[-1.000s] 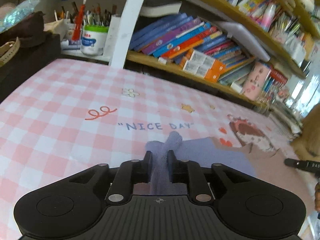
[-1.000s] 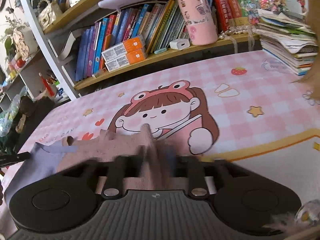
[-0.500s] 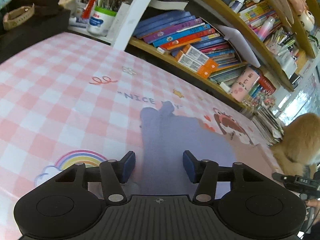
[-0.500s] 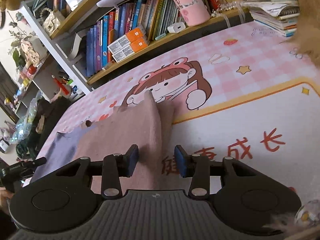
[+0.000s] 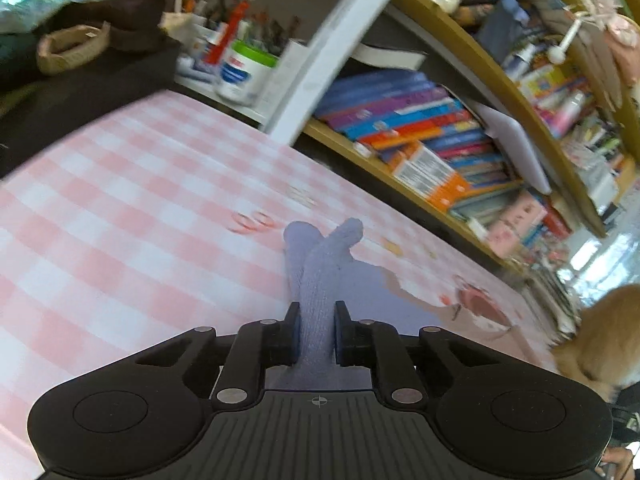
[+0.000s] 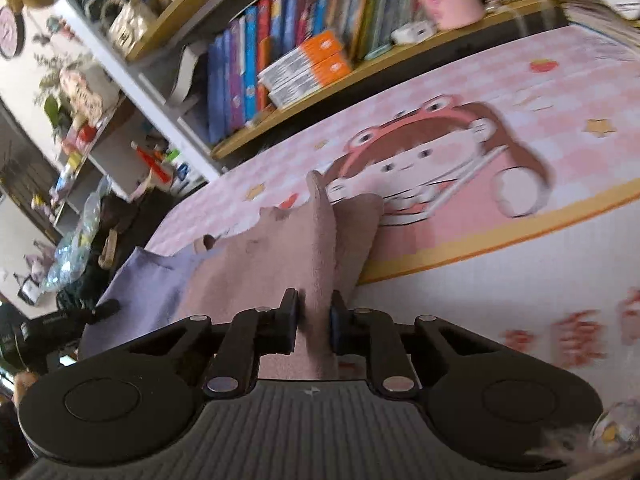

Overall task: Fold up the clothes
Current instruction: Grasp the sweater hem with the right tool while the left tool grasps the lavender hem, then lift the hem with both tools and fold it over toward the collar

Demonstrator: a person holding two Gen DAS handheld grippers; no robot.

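The cloth (image 5: 316, 280) looks soft, napped and matt, lilac at one end and dusty pink (image 6: 280, 264) at the other. The mat (image 5: 120, 220) beneath is smooth printed vinyl; the shelf (image 5: 400, 188), upper right, is wood.

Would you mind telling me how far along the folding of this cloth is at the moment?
Early on. Done: both ends are pinched. The left claw is closing on the lilac end of the cloth, the right claw on its pink end. The middle lies spread on the checked mat. Left: every visible fold.

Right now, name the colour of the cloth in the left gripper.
Lavender cloth, clearest in the left wrist view.
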